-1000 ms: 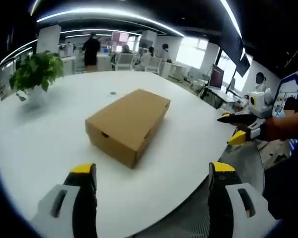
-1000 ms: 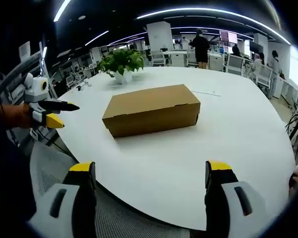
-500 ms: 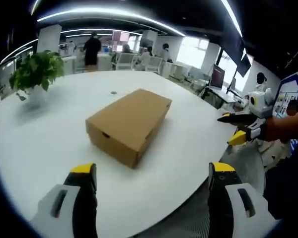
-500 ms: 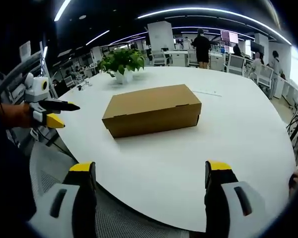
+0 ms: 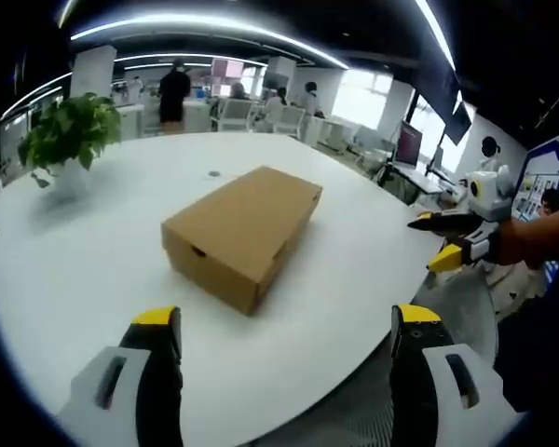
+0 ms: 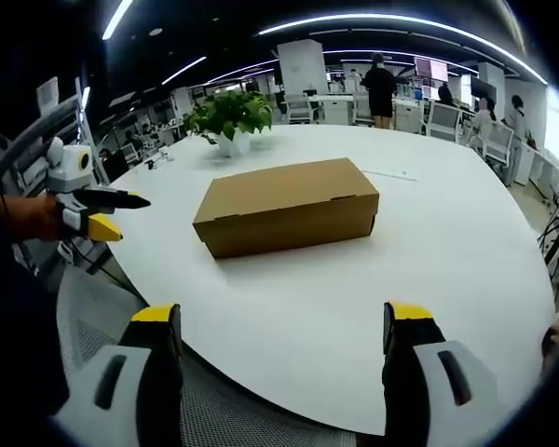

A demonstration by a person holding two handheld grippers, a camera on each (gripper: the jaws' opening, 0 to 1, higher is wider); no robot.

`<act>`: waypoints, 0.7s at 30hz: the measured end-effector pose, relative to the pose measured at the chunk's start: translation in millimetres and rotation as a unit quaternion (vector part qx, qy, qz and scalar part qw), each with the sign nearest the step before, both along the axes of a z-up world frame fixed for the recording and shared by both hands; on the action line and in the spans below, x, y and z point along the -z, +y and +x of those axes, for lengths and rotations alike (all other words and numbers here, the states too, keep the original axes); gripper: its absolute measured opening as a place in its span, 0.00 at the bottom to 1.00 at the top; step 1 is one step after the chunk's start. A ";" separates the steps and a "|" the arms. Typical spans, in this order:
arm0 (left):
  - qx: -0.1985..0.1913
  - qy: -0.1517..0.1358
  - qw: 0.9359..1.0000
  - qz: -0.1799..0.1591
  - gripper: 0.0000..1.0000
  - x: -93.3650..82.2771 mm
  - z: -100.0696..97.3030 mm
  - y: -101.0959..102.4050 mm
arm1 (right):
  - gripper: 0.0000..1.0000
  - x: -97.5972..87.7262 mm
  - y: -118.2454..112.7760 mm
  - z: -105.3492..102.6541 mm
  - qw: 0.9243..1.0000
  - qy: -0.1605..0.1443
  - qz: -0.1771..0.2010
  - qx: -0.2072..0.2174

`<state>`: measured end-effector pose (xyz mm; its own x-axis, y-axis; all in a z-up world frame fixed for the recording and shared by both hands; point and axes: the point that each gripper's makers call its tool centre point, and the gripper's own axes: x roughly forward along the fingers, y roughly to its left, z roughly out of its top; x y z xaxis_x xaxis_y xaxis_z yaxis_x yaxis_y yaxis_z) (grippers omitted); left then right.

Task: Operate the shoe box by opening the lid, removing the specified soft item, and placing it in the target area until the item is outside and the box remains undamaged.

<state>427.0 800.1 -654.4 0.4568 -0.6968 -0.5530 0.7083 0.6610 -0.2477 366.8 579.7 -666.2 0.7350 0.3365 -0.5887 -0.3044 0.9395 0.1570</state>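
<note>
a: where's the shoe box [image 5: 241,234]?
b: lid shut, mid white table [image 5: 93,270], bare tabletop on all sides, well back from the near rim

a: grippers?
b: left gripper [image 5: 286,326] and right gripper [image 6: 276,321] both spread wide, holding nothing, off the table edge

a: anything else?
b: potted plant [image 6: 228,116] beyond the box; right gripper view also shows a mesh chair [image 6: 224,414]

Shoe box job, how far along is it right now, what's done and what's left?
Nothing looks done yet: the shoe box sits on the white table with its lid closed. In hand: nothing. The left gripper and right gripper are both open, short of the box and apart from it. Left: open the lid, lift out the soft item, which is hidden inside, and set it down in the target area.
</note>
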 end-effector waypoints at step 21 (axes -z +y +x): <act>-0.002 0.000 1.000 0.002 0.95 1.3 -1.6 1.1 | 0.84 1.3 -0.9 -2.4 1.000 0.002 -0.002 0.002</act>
